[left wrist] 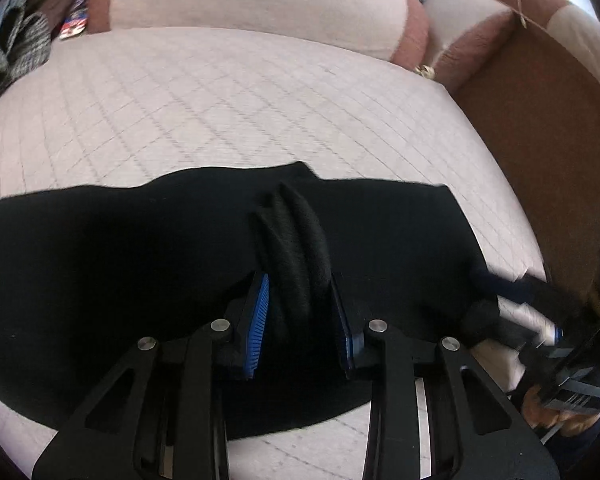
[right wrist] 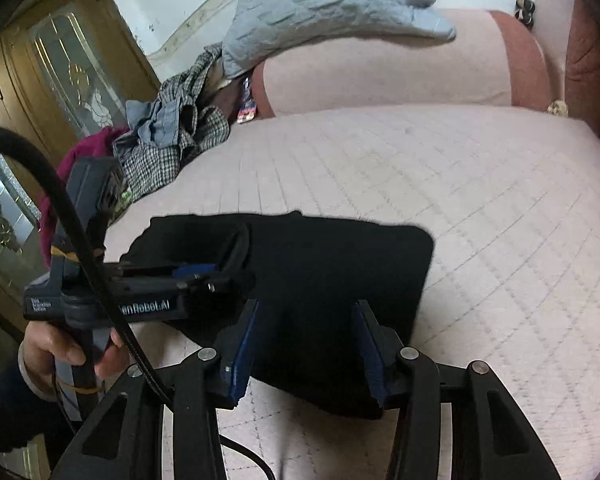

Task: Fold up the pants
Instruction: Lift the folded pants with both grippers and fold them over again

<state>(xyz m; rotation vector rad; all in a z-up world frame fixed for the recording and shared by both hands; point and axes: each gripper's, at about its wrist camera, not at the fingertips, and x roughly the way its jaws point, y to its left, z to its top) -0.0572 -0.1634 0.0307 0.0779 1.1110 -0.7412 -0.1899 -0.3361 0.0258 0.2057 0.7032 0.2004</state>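
The black pants (left wrist: 140,264) lie folded on the pink quilted bed (left wrist: 220,100). My left gripper (left wrist: 300,312) has its blue-padded fingers (left wrist: 258,320) around a raised ridge of black fabric (left wrist: 296,248), which it pinches. The right wrist view shows the pants (right wrist: 332,280) as a compact dark rectangle. My right gripper (right wrist: 306,344) is open, its fingers (right wrist: 242,352) straddling the near edge of the pants with nothing pinched. The left gripper's body (right wrist: 148,292) shows there at the left, held by a hand (right wrist: 60,344), with its fingertips on the pants' left part.
A pink bolster pillow (right wrist: 380,68) lies across the far side with a grey pillow (right wrist: 324,4) on it. A heap of clothes (right wrist: 168,136) sits at the bed's far left. A wooden door (right wrist: 60,64) stands left. A brown floor (left wrist: 540,128) lies beyond the bed's right edge.
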